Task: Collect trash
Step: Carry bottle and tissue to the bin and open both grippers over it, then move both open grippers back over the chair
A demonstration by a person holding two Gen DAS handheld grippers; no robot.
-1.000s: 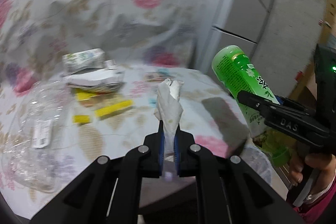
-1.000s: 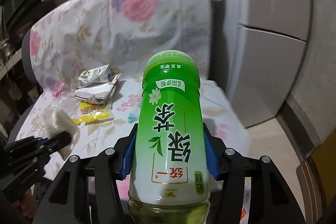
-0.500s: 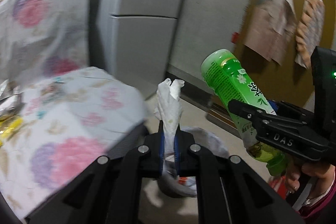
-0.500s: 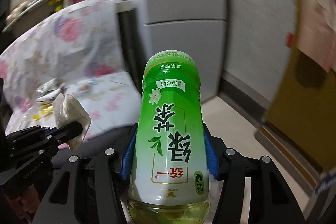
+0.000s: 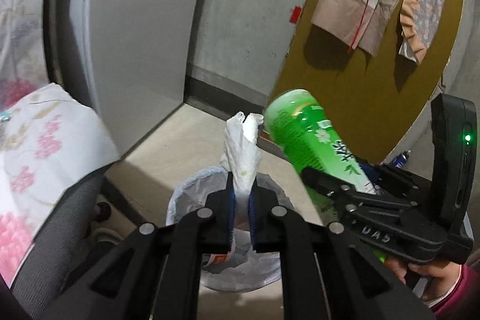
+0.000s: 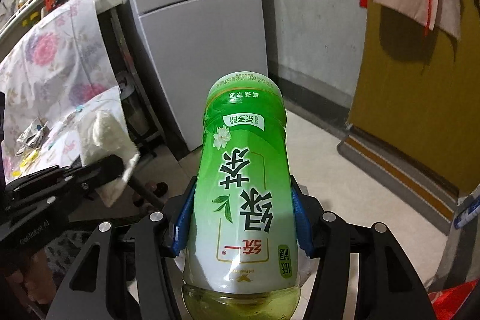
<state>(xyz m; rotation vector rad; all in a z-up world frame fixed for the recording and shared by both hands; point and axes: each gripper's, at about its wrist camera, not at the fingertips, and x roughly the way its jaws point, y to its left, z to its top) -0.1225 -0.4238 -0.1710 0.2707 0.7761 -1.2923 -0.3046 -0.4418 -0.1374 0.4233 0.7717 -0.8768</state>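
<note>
My left gripper [image 5: 241, 188] is shut on a crumpled white tissue [image 5: 242, 149] that stands up between its blue pads. Right below it on the floor is a bin lined with a clear plastic bag [image 5: 186, 200], with some trash inside. My right gripper [image 6: 241, 200] is shut on a green tea bottle [image 6: 244, 170], held bottom end forward. In the left wrist view that bottle [image 5: 309, 137] hangs just right of the tissue, over the bin's right side. The right wrist view shows the left gripper [image 6: 118, 167] with the tissue [image 6: 105, 137] at the left.
A chair under a floral cloth [image 5: 45, 140] stands at the left, with leftover wrappers [image 6: 30, 137] on its seat. A grey fridge [image 6: 198, 50] and a concrete wall are behind. A yellow door [image 5: 375, 80] with hanging paper bags is at the right. The person's hand [image 5: 420, 275] holds the right gripper.
Both grippers have swung right, away from the floral chair, and sunk toward the floor. The lined bin has come into view under the left gripper. Both grips are unchanged.
</note>
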